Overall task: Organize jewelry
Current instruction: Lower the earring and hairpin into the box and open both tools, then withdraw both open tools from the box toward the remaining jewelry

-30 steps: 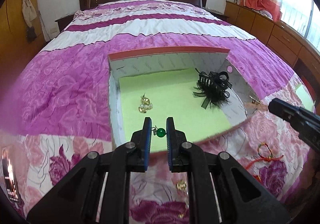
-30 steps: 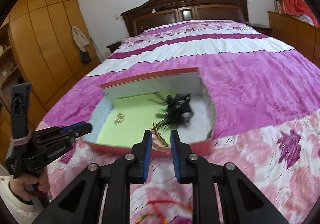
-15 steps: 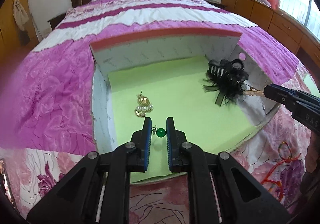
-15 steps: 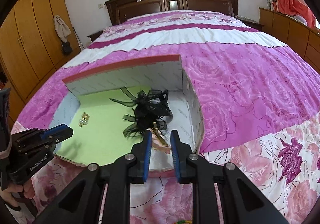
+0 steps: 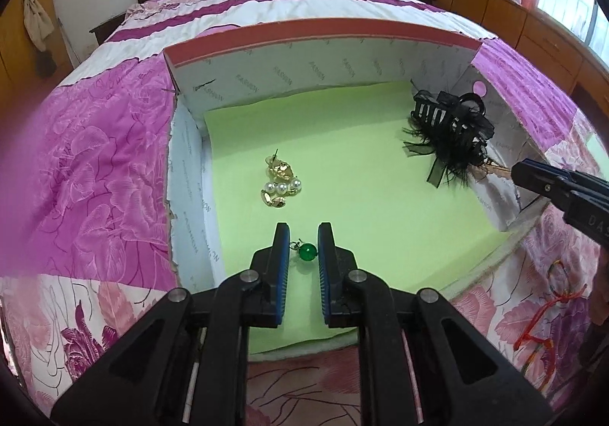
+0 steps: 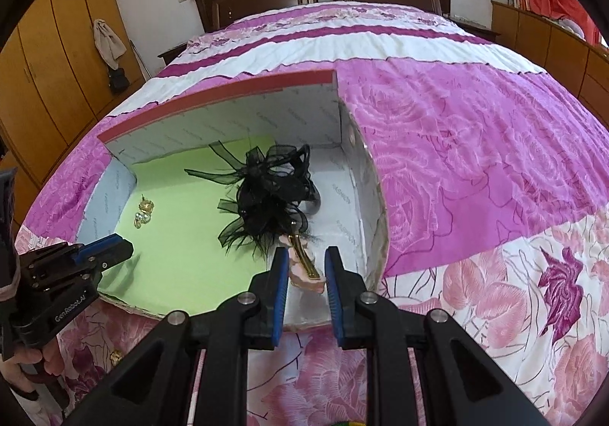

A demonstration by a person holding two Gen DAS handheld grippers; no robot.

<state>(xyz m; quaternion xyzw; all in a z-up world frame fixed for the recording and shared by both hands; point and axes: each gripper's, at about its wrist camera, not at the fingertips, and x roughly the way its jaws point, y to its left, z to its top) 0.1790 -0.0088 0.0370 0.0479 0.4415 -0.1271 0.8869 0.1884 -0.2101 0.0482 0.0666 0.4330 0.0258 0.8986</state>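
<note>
Now both hand-held grippers have advanced over the box (image 5: 380, 32): left (image 5: 303, 236) gripping the bead (image 5: 306, 252), right (image 6: 303, 262) gripping the clip (image 6: 304, 268); release is likely next.

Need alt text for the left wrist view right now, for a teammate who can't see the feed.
The left claw holds a green bead earring between its fingers, low over the green liner of an open box on a pink floral bedspread. Inside lie gold and pearl earrings on the left and a black feathered hair clip on the right, where the right claw reaches in.
</note>
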